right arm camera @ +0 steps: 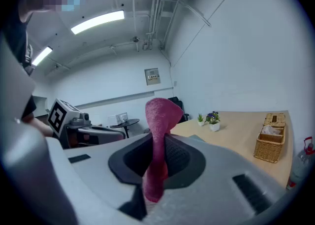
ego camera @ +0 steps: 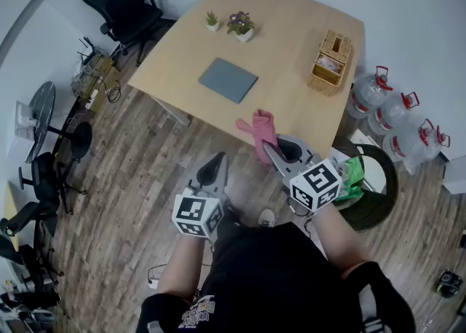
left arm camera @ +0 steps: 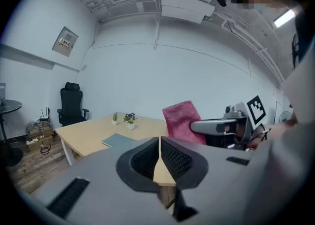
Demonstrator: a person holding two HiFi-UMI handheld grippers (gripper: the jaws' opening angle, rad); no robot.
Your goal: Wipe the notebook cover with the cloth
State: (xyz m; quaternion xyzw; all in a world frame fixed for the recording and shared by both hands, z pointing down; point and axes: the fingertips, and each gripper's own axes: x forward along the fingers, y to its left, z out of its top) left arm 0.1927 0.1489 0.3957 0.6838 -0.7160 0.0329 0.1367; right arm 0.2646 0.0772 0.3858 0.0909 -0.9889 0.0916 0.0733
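Wood-plank floor (ego camera: pixel 131 178) with a light wooden table (ego camera: pixel 291 40) standing on it – a person is standing just off the table's near edge, holding both grippers out in front.

Grey notebook (ego camera: pixel 228 79) is lying flat and closed near the middle of the tabletop.

Right gripper (right arm camera: pixel 157 156) is clamping the pink cloth (ego camera: pixel 261 131). Its jaws are pressing on a fold of it. The upper part is sticking up past the jaw tips and flopping over, and the lower tail is hanging down beneath them. Seen from the head view, the cloth is hanging by the table's near edge, well apart from the notebook and closer to the person.

Left gripper (left arm camera: pixel 160 156) is carrying nothing – its jaws are sitting together, pads touching. It is hovering beside the right gripper, slightly nearer the person, over the floor and pointing toward the table.

Potted green plant (ego camera: pixel 212 20) and a flowering plant (ego camera: pixel 241 25) are sitting side by side at the far side of the table, beyond the notebook. Wicker basket (ego camera: pixel 331 62) is sitting near the table's right edge, apart from the notebook and the plants.

Black office chair (ego camera: pixel 120 4) is standing off the table's far left corner. Clear water jugs (ego camera: pixel 393 113) with red handles are standing on the floor to the right of the table.
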